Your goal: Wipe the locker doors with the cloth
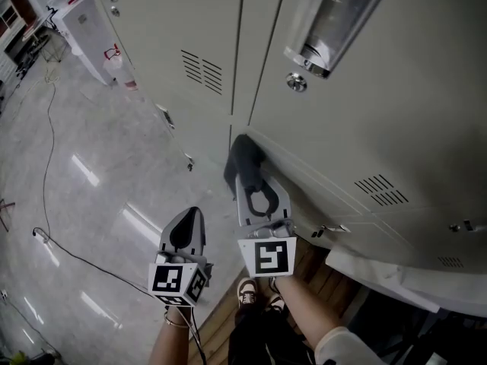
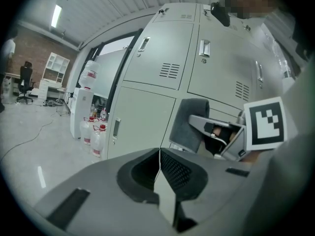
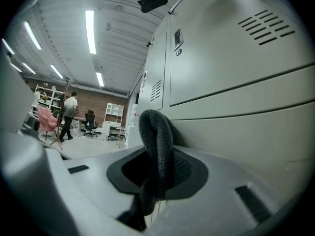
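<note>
Right tongs (image 3: pixel 158 178): clamped on the cloth (image 3: pixel 157 132), which was held against the locker door (image 1: pixel 380 135) for wiping.
Left tongs (image 2: pixel 158 167): together, empty, kept off that door.

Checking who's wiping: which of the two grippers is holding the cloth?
The right gripper: its jaws are shut on the dark grey cloth. The left gripper has its jaws together with nothing between them.

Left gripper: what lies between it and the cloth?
Nothing: in the left gripper view, only open air separates the shut left gripper from the cloth, with locker doors behind.
</note>
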The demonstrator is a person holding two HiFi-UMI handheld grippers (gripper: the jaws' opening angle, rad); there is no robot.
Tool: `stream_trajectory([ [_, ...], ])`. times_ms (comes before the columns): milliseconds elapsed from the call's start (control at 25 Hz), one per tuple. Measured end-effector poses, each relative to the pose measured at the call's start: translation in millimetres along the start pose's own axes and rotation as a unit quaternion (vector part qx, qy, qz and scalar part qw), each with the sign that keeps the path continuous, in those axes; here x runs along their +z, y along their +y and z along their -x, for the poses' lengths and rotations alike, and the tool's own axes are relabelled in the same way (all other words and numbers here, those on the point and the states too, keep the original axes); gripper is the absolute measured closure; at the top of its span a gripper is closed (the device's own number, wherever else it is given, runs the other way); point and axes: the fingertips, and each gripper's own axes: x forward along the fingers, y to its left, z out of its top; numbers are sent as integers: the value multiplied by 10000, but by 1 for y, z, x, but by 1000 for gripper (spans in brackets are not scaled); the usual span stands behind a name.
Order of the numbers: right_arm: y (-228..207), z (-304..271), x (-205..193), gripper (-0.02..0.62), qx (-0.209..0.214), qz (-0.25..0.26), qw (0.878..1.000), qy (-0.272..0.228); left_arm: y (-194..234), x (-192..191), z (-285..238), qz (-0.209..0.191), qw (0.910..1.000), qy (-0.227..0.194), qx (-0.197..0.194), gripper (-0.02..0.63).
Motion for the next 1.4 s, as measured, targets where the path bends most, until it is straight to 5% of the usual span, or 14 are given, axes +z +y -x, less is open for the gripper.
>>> stream_trajectory([
  [600, -36, 27, -3, 525, -699, -152, 9974, -24, -19, -9, 0, 109, 9999, 44, -45, 595],
  [1400, -98, 129, -8, 525, -1600, -376, 9864, 40, -104, -21, 5, -58, 9978, 142, -646, 595],
])
